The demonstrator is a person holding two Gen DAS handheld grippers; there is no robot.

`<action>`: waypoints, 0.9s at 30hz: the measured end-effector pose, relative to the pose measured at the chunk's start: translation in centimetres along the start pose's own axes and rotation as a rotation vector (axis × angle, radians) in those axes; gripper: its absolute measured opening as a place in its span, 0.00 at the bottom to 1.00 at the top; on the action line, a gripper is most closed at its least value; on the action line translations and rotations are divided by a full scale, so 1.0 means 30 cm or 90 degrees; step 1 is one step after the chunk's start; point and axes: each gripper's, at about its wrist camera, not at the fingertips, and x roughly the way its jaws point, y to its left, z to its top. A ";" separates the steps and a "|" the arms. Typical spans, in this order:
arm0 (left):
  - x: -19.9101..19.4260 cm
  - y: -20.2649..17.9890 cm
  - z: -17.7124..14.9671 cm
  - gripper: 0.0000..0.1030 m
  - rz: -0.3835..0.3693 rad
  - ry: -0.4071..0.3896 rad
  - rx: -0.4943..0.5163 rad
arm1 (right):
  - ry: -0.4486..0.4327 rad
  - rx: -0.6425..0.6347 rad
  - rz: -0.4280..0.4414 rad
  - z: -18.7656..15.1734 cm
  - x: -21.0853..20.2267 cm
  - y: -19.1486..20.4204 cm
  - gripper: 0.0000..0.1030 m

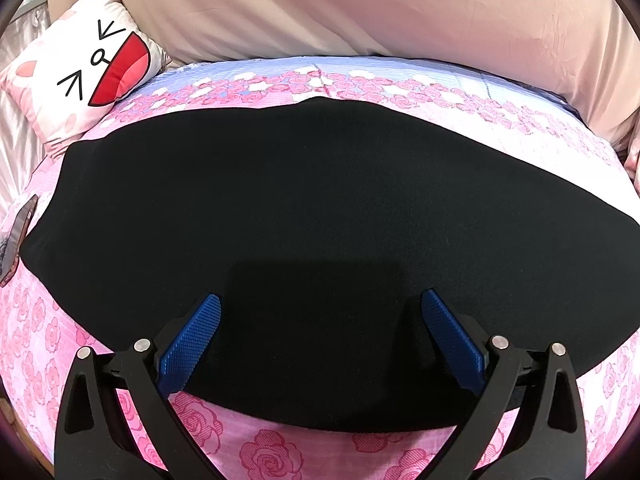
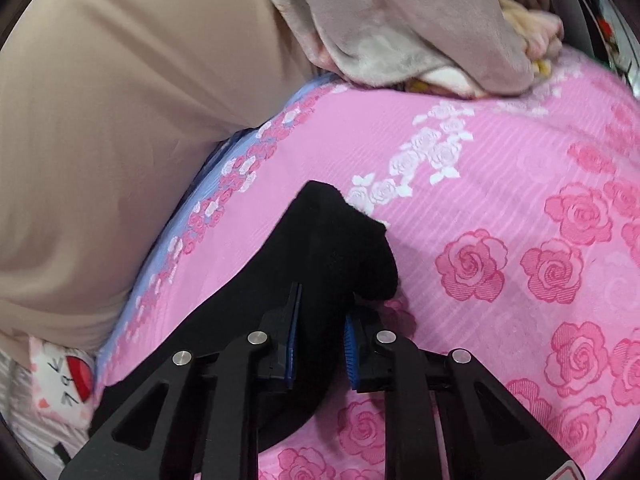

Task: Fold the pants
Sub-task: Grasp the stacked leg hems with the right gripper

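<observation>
The black pants [image 1: 312,200] lie flat across a pink rose-print bedsheet [image 1: 280,452] and fill most of the left wrist view. My left gripper [image 1: 320,308] is open and empty, its blue pads [image 1: 192,340] spread wide just above the near edge of the pants. In the right wrist view my right gripper [image 2: 320,320] is shut on one end of the black pants [image 2: 328,248], which bunches up between the blue pads [image 2: 351,354] and lifts off the bedsheet [image 2: 500,208].
A white cartoon-face pillow [image 1: 88,68] lies at the far left of the bed. A beige duvet [image 1: 360,4] runs along the far side. A dark phone-like object [image 1: 18,236] lies at the left edge. A heap of plush blankets [image 2: 420,28] sits at the far right.
</observation>
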 end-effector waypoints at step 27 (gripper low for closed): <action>-0.056 0.110 -0.018 0.95 -0.127 -0.050 -0.115 | -0.043 -0.314 -0.219 -0.169 -0.201 0.386 0.74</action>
